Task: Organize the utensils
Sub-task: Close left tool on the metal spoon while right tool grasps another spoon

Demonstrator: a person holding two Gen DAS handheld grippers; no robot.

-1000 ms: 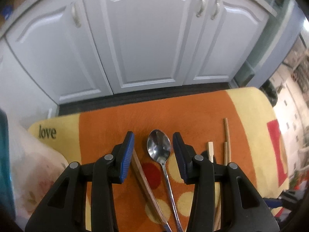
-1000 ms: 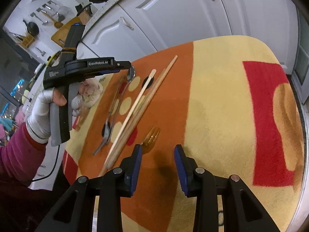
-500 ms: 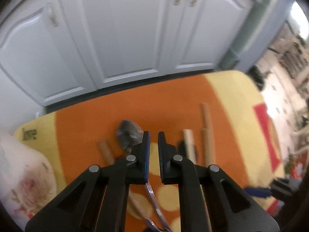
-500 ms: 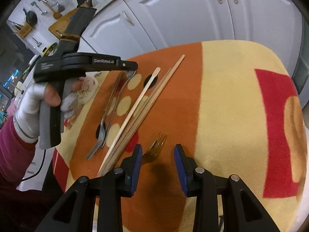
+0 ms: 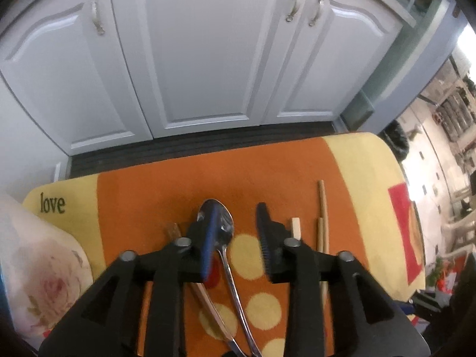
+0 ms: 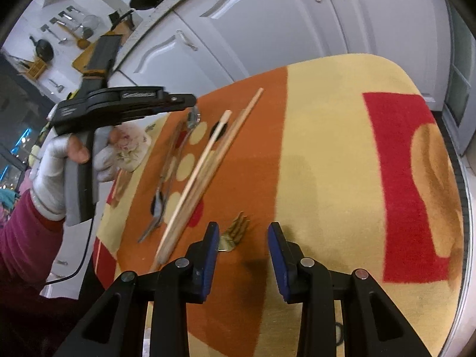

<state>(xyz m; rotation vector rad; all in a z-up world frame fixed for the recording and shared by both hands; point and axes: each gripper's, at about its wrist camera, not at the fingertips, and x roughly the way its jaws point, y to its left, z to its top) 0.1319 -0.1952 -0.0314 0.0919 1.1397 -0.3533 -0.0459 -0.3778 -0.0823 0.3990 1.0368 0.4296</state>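
So the whole job sits on this orange and yellow blanket (image 6: 327, 136), which is soft, so I figure it's there to keep the cutlery from sliding around while I line it up. On the left part of the orange band are the chopsticks (image 6: 208, 160), a few long sticks lying roughly parallel and pointing to the far edge, and just left of them the spoon (image 5: 221, 226) lying next to what looks like a wooden-handled piece, bowl at the far end. My left gripper (image 5: 235, 235) hangs right over that spoon bowl; the jaws have just been opening, and the spoon handle runs through the gap, with neither pad squeezing it as far as I can see. My right gripper (image 6: 242, 248) hangs near the near edge, jaws apart, with the little gold fork (image 6: 235, 232) just beyond the tips, not held. Can't tell whether the fork touches a pad, and its handle is hidden under the gripper. The near ends of the spoon are cut off by my left gripper too.
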